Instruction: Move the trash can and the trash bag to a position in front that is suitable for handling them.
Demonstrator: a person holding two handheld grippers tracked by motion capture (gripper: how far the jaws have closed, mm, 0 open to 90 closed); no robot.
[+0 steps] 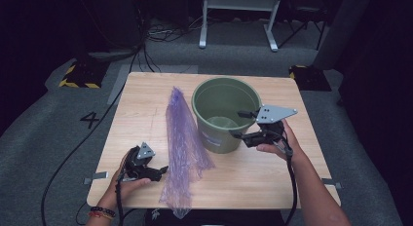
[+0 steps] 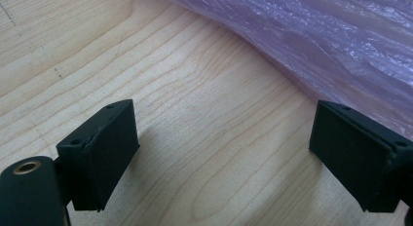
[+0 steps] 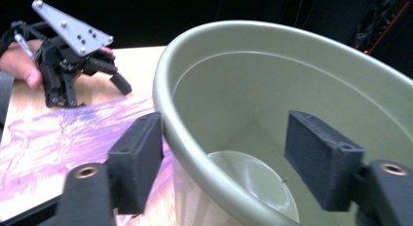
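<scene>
One wooden table carries everything here. Biggest on it is the green plastic bucket, standing upright; its rim passes between the spread jaws of the right gripper, one jaw outside the wall and one inside, neither visibly pressing on it. Next is the purple plastic bag, lying flat and crumpled just ahead of the left gripper, beside its far jaw. That gripper's jaws stand wide apart over bare wood, gripping nothing, with the bag close to the fingertips.
</scene>
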